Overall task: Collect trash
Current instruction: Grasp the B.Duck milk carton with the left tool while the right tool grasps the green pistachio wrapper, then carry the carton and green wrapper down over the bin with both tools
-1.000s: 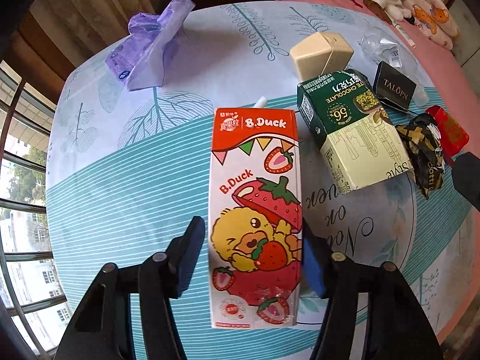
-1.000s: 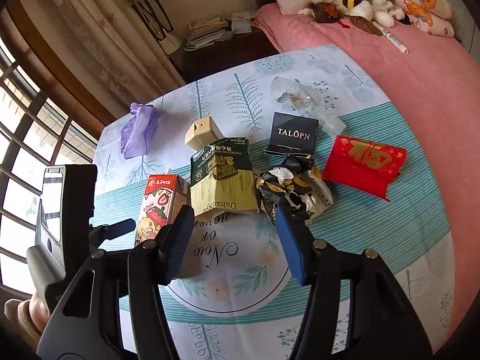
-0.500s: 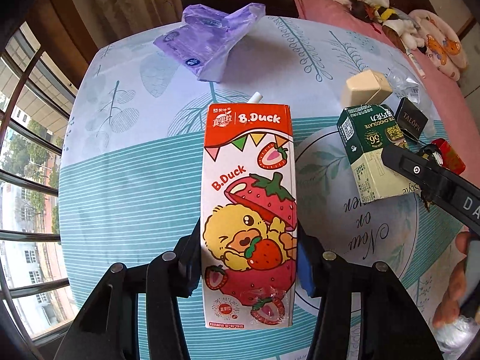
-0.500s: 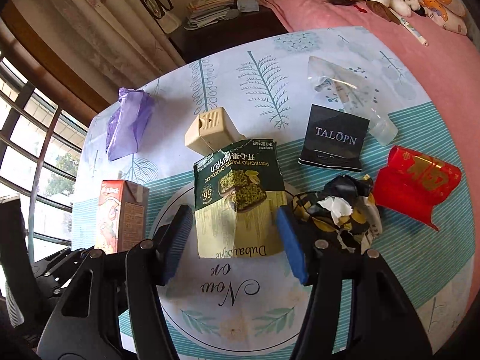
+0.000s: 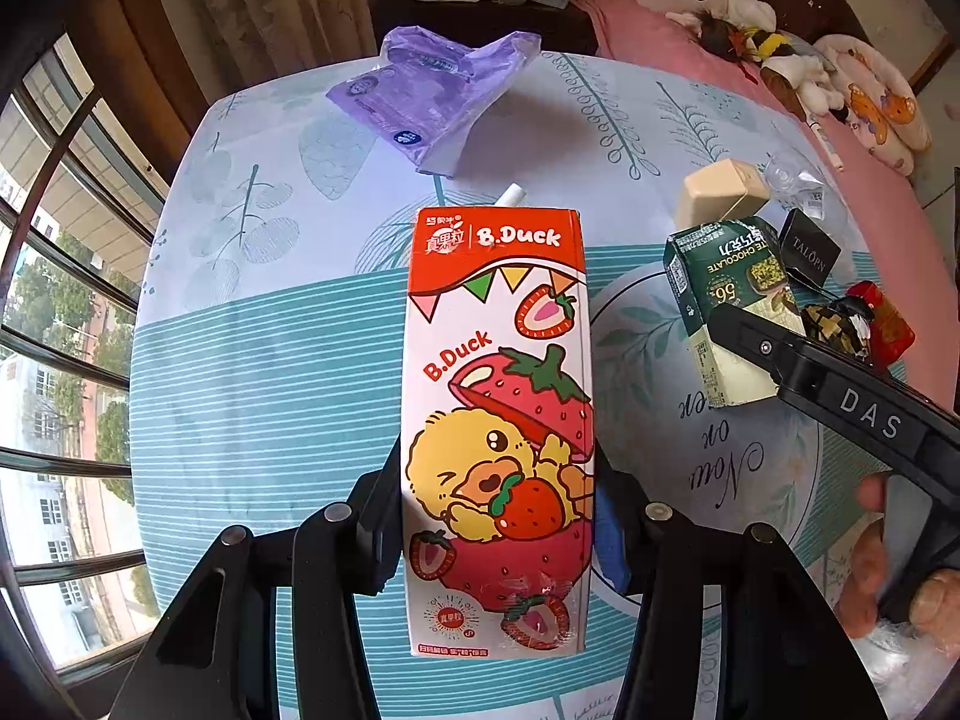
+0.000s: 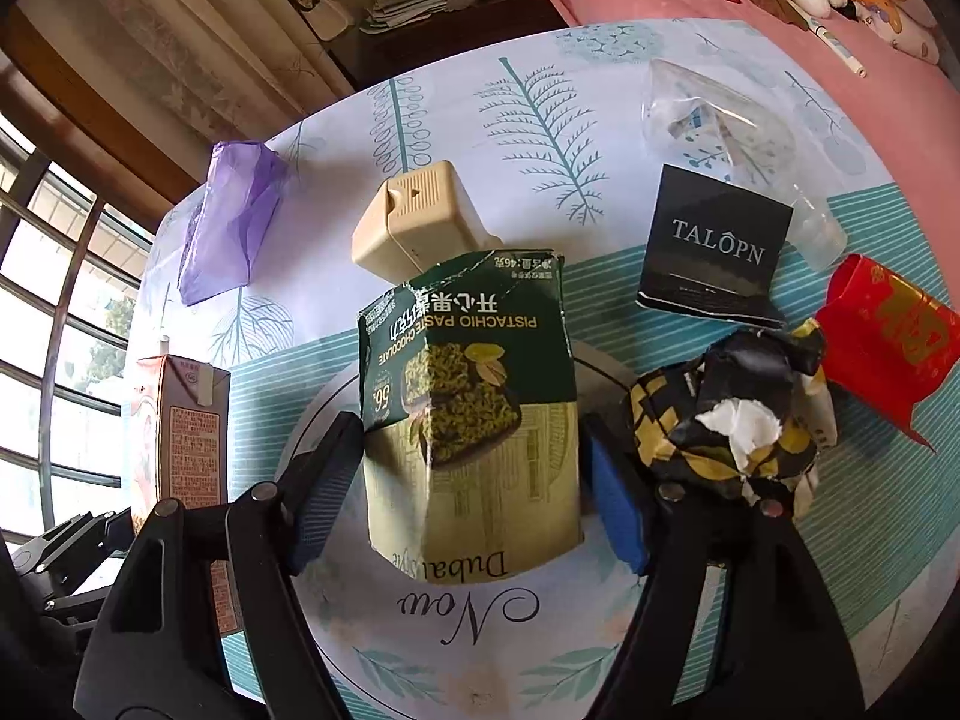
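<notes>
**Carton gripped on the left, right tongs widened around the chocolate box**

Nearest the left camera, the left tongs (image 5: 498, 516) are clamped on the lower part of the tall red-and-white strawberry milk carton with a cartoon duck (image 5: 498, 420), one pad on each side wall. A second ago those pads stood clear of the carton; now they press it, and it appears lifted clear of the round table with the teal-striped leaf-print cloth (image 5: 270, 360). That piece of trash looks secured.

The right tongs (image 6: 471, 489) have just been opening and have come down over the torn green-and-cream pistachio chocolate box (image 6: 474, 408), which lies on the table between the pads. A narrow gap shows on either side, so the box is framed but not gripped. The wider setting seems chosen to clear its width; closing looks like the next step.

Just right of the box, touching or nearly so, sits a crumpled black-and-gold foil wrapper with white paper showing (image 6: 738, 420). It crowds the right pad and could get pinched along with the box.

Further back lie a small beige plastic box (image 6: 420, 228), partly tucked behind the chocolate box, a black card printed TALOPN (image 6: 714, 252), a red-and-gold packet (image 6: 888, 342) and a clear plastic wrapper (image 6: 714, 114). At the far left edge rests a crumpled purple plastic bag (image 6: 231, 222), well apart from the rest and likely the place for the rubbish. Most of the pile is not yet collected.
</notes>
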